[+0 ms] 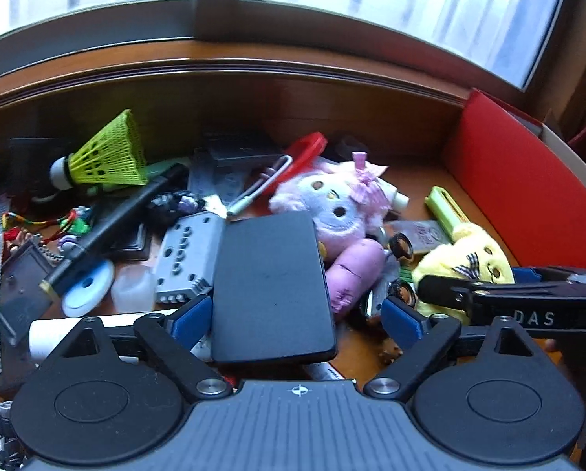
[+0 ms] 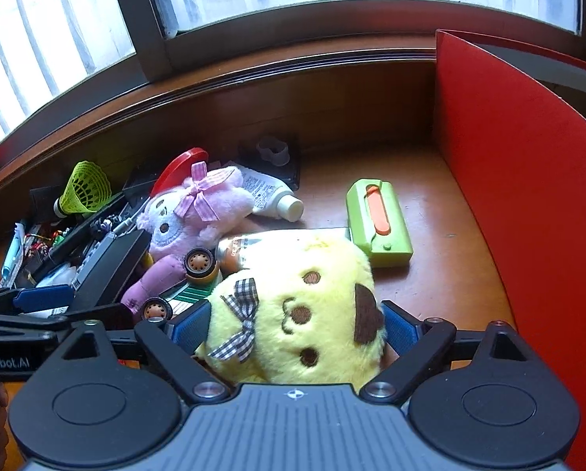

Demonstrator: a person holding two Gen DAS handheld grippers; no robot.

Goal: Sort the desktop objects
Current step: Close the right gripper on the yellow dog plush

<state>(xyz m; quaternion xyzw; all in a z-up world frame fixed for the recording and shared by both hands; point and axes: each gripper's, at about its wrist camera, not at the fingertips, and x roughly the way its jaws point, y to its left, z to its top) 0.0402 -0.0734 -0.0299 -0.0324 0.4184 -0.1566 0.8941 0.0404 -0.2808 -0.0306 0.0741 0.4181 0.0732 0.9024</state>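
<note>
My left gripper (image 1: 297, 318) stands open over a cluttered wooden desk (image 1: 418, 184). A flat black slab (image 1: 271, 286) lies between its blue pads (image 1: 193, 316); the left pad is at the slab's edge and the right pad stands clear of it. My right gripper (image 2: 295, 327) is open around a yellow plush toy (image 2: 304, 298) with a checked bow. Its pads (image 2: 401, 327) sit right at the fur on both sides without visibly squeezing it. The same plush (image 1: 469, 251) appears in the left wrist view, under the right gripper's finger (image 1: 489, 294).
A red box wall (image 2: 528, 196) rises at the right. A pink plush (image 2: 198, 212), white tube (image 2: 277, 196), green case (image 2: 379, 223) and toy car wheels (image 2: 200, 261) lie nearby. A green shuttlecock (image 1: 108, 157), black pen (image 1: 120, 219) and small parts crowd the left.
</note>
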